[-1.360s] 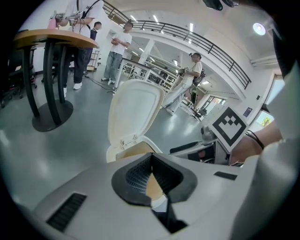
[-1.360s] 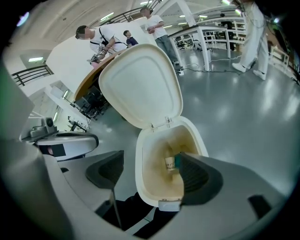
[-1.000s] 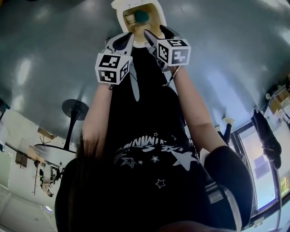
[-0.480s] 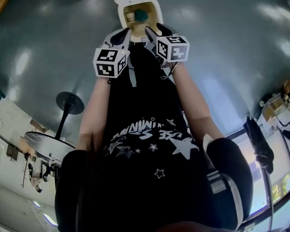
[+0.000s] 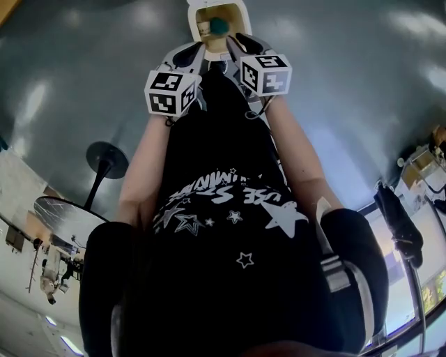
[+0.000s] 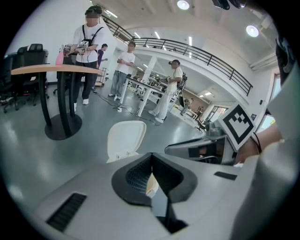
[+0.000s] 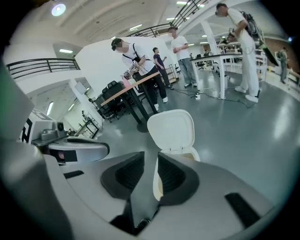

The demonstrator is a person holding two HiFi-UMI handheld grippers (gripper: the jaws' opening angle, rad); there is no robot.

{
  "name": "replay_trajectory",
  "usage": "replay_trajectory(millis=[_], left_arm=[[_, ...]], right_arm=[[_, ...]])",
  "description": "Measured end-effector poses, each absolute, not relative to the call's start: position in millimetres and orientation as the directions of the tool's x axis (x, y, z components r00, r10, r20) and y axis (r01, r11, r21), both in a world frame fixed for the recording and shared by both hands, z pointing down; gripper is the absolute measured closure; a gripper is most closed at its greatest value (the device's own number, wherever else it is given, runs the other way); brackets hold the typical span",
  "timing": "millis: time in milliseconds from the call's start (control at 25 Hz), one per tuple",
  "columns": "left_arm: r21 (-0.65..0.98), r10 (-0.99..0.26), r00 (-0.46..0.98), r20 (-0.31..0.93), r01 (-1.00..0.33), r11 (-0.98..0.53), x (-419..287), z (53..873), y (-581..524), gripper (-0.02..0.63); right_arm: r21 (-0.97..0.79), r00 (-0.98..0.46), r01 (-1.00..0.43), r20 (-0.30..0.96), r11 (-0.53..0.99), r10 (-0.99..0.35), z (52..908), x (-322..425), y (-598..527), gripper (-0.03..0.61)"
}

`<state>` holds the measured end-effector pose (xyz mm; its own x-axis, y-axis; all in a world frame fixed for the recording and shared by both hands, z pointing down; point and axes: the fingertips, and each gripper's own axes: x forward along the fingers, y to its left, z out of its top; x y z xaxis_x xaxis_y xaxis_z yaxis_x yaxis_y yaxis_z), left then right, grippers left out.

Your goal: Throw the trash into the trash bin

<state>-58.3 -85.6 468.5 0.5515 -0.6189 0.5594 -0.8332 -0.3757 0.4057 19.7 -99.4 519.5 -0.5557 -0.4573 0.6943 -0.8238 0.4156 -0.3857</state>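
Observation:
The white trash bin [image 5: 235, 19] stands on the grey floor with its lid up, and a green piece of trash [image 5: 219, 26] lies inside it. Both grippers hang side by side just short of the bin. My left gripper [image 5: 189, 57] [image 6: 150, 157] is shut with nothing in it, and the raised lid [image 6: 125, 139] shows beyond its tips. My right gripper [image 5: 235, 47] [image 7: 150, 157] has just been closing its jaws. A narrow gap is left between the pads with nothing in it. The bin's lid [image 7: 172, 130] stands right ahead of it.
A round table on a black pedestal [image 6: 61, 124] stands left of the bin, and several people stand around tables farther back [image 6: 124, 65]. My own black-shirted body [image 5: 230, 244] fills the lower head view. A black-based stand [image 5: 106, 162] is on the floor at left.
Both grippers have lifted away from the bin, which now shows smaller at the top edge of the head view. The green trash stays inside it.

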Motion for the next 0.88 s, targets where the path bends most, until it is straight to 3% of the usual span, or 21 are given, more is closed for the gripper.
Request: replay_trajectory(millis=[160, 880], left_arm=[[0.398, -0.631, 0.551, 0.546, -0.833, -0.384, -67.0, 455.3, -73.2, 0.601], [0.4, -0.74, 0.533, 0.41, -0.834, -0.379, -98.6, 393.4, -1.6, 0.601]], right_arm=[[-0.4, -0.545, -0.836, 0.676, 0.375, -0.495, 503.7, 18.1, -89.2, 0.52], [-0.353, -0.496, -0.868, 0.597, 0.349, -0.631, 444.6, 27.0, -28.0, 0.572]])
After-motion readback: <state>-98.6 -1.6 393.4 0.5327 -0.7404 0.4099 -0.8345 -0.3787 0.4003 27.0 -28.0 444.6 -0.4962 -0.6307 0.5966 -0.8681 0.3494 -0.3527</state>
